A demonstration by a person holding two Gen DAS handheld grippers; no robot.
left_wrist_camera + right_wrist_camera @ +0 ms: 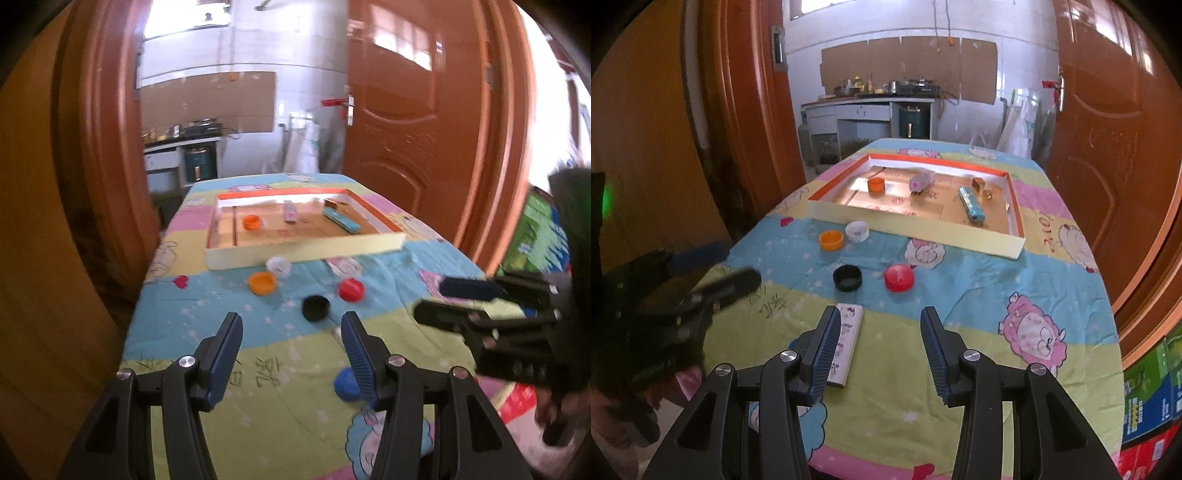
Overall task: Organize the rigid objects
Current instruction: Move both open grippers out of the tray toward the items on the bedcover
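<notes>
- Beside the near edge of the shallow cardboard tray [982, 248], on the cartoon-print cloth [979, 295], loose caps are lying in my reach: an orange cap [831, 240] and a white cap [857, 231] just in front of the tray wall, a black cap [847, 277] and a red cap [899, 277] nearer me.
- I am holding my right gripper [877, 347] spread and empty, hovering above the cloth and pointing toward the tray.
- A long white box [846, 341] is lying just beside that gripper's left finger [823, 347], its long axis running toward the tray, roughly parallel to the fingers, so I judge a small shift left would straddle it across its narrow width.
- I am keeping my left gripper [291, 354] spread too, pinching nothing; the black cap [316, 308] is sitting just beyond its fingertips, slightly right of the gap.
- A blue cap [345, 384] is lying half hidden behind the left gripper's right finger [360, 358].
- Inside the tray another orange cap [876, 185], a small pink-labelled bottle [921, 181] and a teal box [971, 204] are already resting.
- Judging by nearness, the right gripper is closer to the white box, the left to the black and blue caps.
</notes>
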